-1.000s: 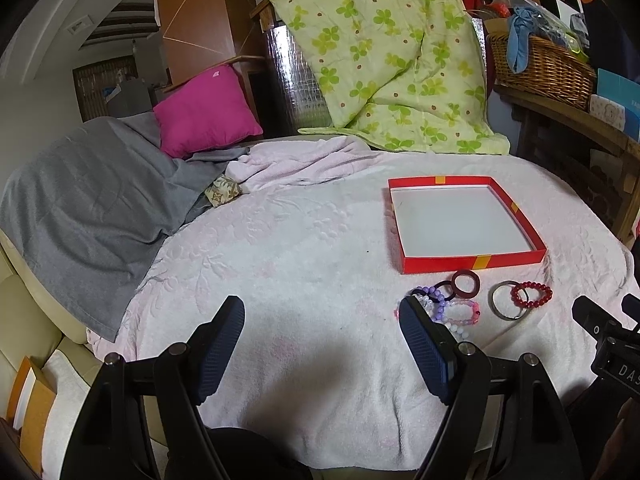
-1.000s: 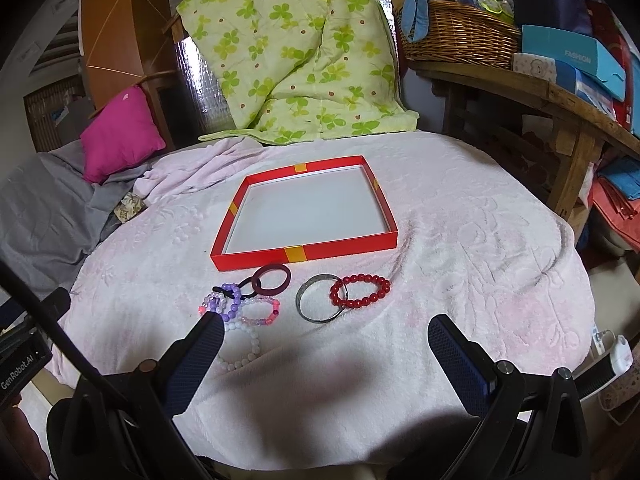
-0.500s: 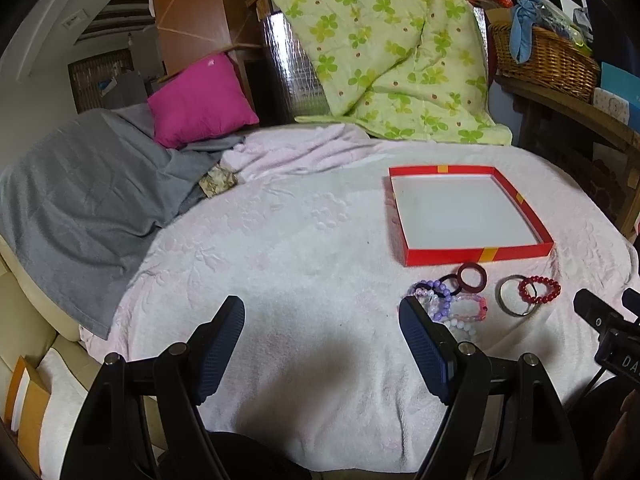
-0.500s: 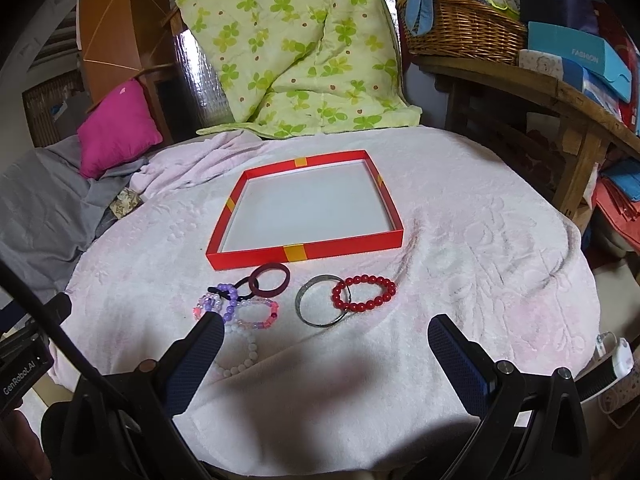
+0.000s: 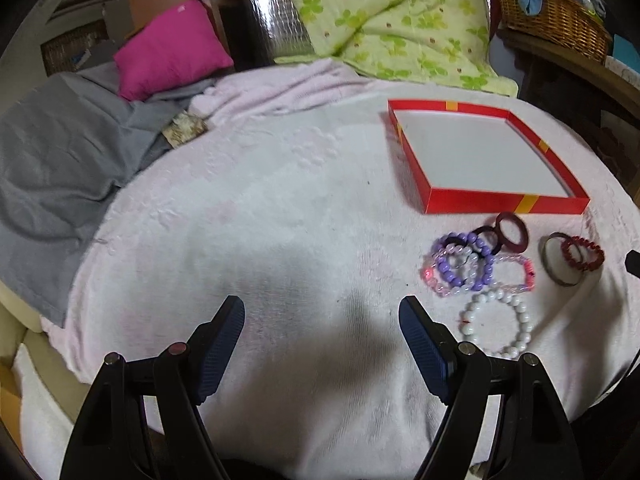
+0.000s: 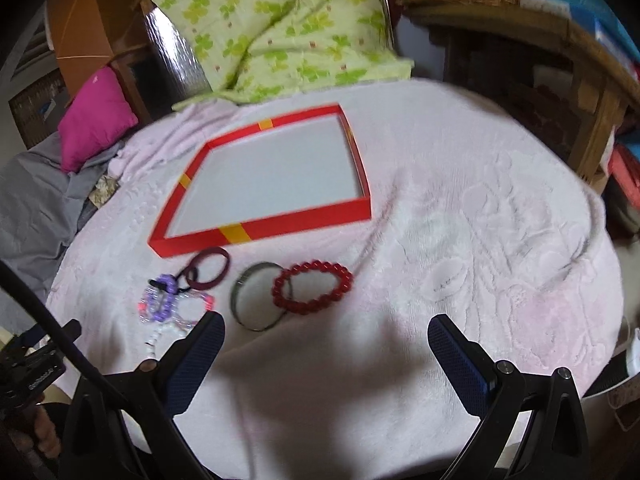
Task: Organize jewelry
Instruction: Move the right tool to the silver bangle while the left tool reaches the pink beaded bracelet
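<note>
Lying in a loose cluster on the pale pink blanket, just in front of the empty red tray, are the bracelets: a red beaded bracelet overlapping a metal bangle, a dark maroon ring, a purple beaded bracelet, a pink one and a white pearl bracelet. Above the blanket hang the left gripper and right gripper, both spread wide and holding nothing. Behind lie a green floral quilt and a magenta pillow.
</note>
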Tool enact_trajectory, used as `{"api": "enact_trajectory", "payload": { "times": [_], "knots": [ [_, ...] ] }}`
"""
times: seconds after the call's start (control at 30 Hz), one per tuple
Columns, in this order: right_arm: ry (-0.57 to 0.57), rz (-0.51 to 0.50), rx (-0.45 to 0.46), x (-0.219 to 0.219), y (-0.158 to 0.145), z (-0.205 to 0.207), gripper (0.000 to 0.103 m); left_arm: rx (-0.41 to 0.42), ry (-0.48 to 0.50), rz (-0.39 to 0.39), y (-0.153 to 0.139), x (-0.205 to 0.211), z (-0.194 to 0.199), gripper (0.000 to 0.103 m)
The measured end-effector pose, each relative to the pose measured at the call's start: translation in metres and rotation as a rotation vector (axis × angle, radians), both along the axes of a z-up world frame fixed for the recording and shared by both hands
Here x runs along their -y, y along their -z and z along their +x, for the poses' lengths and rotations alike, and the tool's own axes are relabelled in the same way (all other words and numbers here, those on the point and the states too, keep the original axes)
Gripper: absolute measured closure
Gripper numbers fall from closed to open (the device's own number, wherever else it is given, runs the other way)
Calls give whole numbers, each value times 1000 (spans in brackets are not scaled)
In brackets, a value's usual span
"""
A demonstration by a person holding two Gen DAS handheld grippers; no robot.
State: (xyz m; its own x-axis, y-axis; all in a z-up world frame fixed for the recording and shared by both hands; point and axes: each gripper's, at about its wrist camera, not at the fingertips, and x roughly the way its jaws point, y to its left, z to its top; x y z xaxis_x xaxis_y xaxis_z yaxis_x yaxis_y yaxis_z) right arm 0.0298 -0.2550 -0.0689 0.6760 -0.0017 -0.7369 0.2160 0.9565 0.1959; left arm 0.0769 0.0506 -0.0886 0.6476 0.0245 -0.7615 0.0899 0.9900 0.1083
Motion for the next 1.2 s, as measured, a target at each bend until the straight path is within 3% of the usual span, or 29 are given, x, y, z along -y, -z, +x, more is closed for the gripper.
{"api": "enact_trajectory", "payload": {
  "times": [0.13,0.3,0.5,0.6,0.73,0.97,1.1,1.2],
  "knots": [
    [-36,6,-59,4,16,16,10,-79,43,-93,13,5,11,23],
    [-43,-25,-131,13,23,36,23,-107,72,-95,21,15,17,23],
    [-19,42,-158,32,30,60,39,-112,84,-75,25,22,21,23],
    [-49,67,-109,29,23,61,39,-112,86,-67,27,23,24,24],
    [-112,93,-135,17,30,68,39,-120,119,-78,28,31,28,30],
    [-142,61,-208,5,49,84,44,-134,160,-122,28,41,34,35],
    [-192,13,-207,-13,53,92,66,-168,176,-150,32,48,40,35],
    [-214,-28,-193,-24,50,89,68,-189,172,-165,35,49,44,35]
  ]
}}
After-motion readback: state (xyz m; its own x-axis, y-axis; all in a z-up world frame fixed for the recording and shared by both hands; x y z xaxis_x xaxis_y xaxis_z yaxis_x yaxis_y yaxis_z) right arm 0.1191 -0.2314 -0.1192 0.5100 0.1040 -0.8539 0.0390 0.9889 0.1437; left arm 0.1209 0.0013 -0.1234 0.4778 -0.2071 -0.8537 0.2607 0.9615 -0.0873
